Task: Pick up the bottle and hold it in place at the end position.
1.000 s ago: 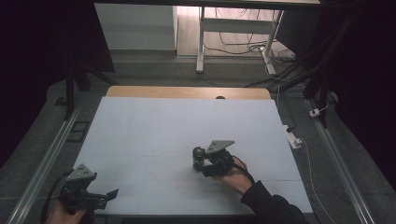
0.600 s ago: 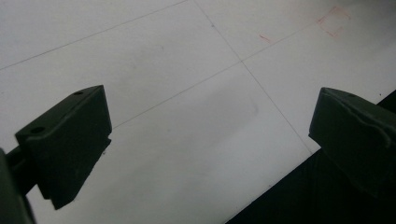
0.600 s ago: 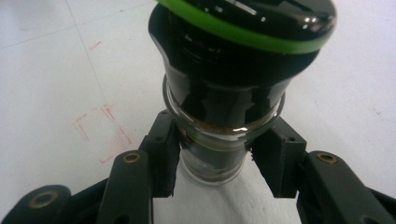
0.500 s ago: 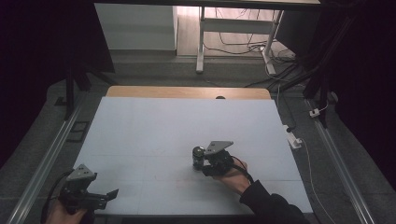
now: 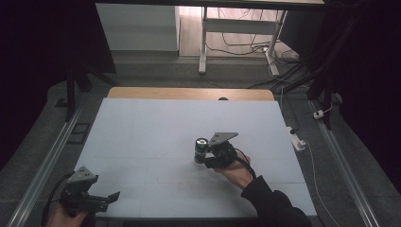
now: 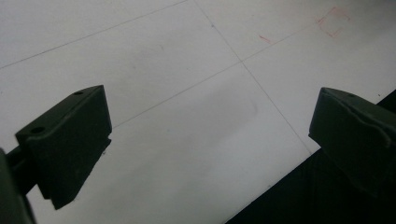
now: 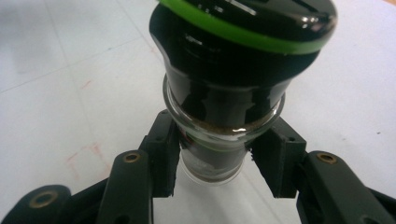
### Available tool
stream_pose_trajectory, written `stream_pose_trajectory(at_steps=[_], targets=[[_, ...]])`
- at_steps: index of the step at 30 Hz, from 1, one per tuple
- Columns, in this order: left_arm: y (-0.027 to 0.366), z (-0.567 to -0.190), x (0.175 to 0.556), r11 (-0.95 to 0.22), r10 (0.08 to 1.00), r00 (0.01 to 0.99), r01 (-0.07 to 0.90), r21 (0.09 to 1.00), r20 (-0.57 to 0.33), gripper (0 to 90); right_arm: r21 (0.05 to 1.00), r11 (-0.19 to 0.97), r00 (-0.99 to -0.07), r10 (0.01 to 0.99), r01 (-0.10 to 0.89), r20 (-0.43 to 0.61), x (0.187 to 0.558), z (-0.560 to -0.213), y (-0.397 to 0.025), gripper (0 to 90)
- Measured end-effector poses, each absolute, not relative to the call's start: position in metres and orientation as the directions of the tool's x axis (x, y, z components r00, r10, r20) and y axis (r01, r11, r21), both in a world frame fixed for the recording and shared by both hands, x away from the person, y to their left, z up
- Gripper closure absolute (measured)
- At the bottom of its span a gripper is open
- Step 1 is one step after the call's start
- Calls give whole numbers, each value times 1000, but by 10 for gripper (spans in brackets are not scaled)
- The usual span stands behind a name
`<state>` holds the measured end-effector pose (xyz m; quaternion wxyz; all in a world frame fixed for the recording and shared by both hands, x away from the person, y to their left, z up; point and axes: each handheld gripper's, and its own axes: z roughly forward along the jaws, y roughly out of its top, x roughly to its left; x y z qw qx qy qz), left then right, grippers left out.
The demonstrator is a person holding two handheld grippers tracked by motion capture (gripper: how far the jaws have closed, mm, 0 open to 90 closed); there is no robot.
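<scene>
We see the right gripper [image 5: 208, 155] clamped on a jar [image 5: 201, 150] (black lid with a green ring) standing mid-table [image 5: 142, 132], while the left gripper [image 5: 101, 201], jaws spread wide and holding nothing, hangs over the table's near left corner.

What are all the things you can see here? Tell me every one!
jar: 1, clear glass with a black lid ringed in green, mid-table, between the right gripper's jaws
table: 1, white top with faint red marks, wooden strip at its far edge
power strip: 1, white, on the floor right of the table
cables: several, dark, on the floor beyond the table
left gripper: 1, black, jaws wide apart, near left table corner
right gripper: 1, black, jaws closed on the jar
hand: 1, holding the right gripper, dark sleeve
</scene>
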<state>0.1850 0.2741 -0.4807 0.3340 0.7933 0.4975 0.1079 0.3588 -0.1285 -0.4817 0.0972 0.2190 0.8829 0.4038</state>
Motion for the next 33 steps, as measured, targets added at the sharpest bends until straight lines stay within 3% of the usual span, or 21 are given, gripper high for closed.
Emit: stream_pose_trajectory(at_steps=[16, 33], targets=[[275, -481, 185, -280, 862, 479, 718, 637, -162, 1, 753, 574, -866, 501, 321, -12, 397, -473, -108, 527], [276, -481, 186, -271, 861, 477, 721, 638, -173, 1, 726, 608, -866, 499, 322, -33, 425, -488, -88, 527]])
